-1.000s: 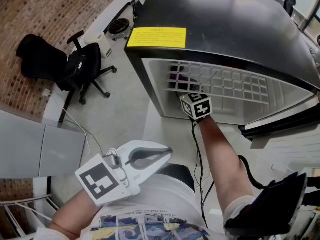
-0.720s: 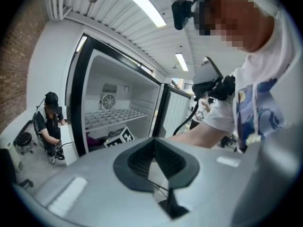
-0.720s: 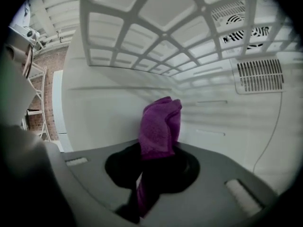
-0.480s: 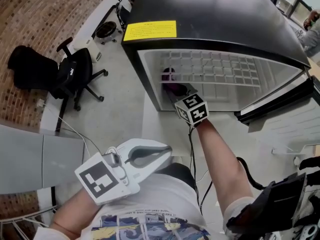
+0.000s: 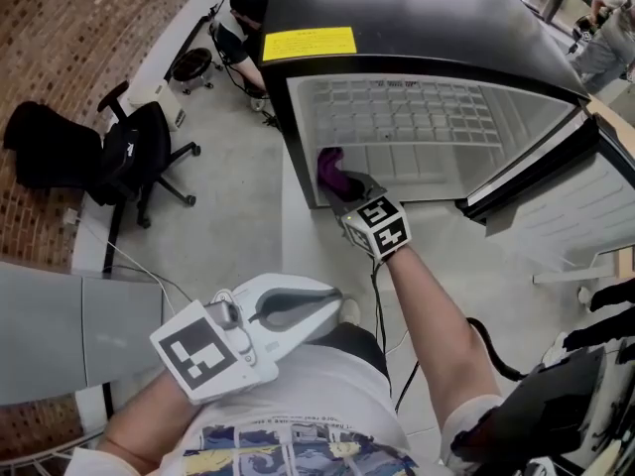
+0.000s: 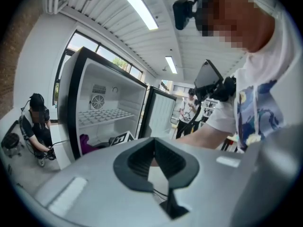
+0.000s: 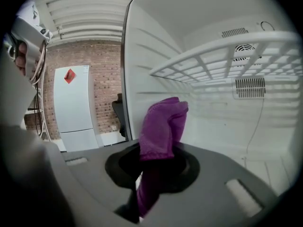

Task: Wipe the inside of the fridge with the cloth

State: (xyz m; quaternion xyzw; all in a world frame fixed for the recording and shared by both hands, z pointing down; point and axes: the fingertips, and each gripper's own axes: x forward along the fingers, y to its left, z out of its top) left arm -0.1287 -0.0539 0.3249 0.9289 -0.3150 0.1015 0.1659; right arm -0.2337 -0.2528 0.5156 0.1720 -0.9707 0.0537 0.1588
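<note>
- Grey floor [image 5: 238,206] is spreading under an open black fridge [image 5: 417,13], and a brick wall [image 5: 69,28] is running along the left side.
- At the lower left of the fridge interior, a purple cloth [image 7: 163,124] is sitting under the white wire shelf [image 5: 417,107], close to the left inner wall. Whether it is touching that wall I cannot tell.
- Reaching into the opening, the right gripper [image 5: 347,188] is pressing its jaws together on the cloth. The free end of the cloth is standing up above the jaws as a folded bunch.
- Just outside the opening, the marker cube [image 5: 378,227] of this gripper is facing upward.
- Well apart from the fridge, the left gripper [image 5: 332,305] is hanging near a white shirt [image 5: 327,395]. Its jaws are closed, with nothing between them.
- To the right, the fridge door [image 5: 585,216] is standing open.
- On the fridge top, a yellow label [image 5: 308,43] is lying near the front edge.
- A black office chair [image 5: 139,157] is standing left of the fridge, and a second person [image 6: 35,122] is crouching beside the fridge.
</note>
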